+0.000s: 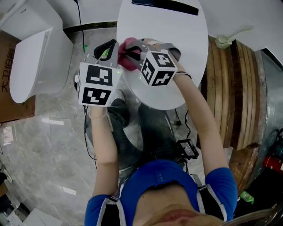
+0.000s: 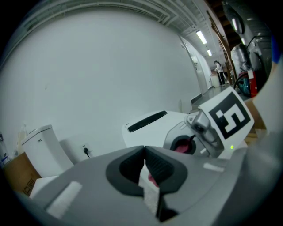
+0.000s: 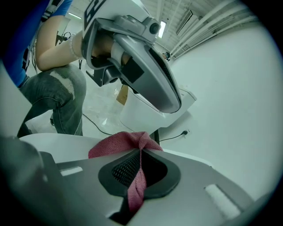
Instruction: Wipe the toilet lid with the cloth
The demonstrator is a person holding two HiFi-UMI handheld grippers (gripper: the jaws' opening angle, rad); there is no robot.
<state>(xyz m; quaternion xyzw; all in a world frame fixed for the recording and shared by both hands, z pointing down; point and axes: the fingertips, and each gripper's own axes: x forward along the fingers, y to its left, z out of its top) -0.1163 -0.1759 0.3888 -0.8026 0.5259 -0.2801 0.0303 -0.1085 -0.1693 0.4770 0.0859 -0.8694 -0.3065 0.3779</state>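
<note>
Both closed on pink cloth [image 3: 117, 143] | left tool [image 2: 144, 155] | right tool [image 3: 140, 155] | over toilet lid [image 1: 181, 42]

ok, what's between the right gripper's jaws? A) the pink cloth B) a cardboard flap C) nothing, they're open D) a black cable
A: the right gripper view shows the right gripper with its jaws closed on the pink cloth, which bunches out just beyond them.

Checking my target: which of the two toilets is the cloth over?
The middle toilet, dark strip at its back: the right gripper clamps the red cloth over its lid. The left toilet stands apart.
</note>
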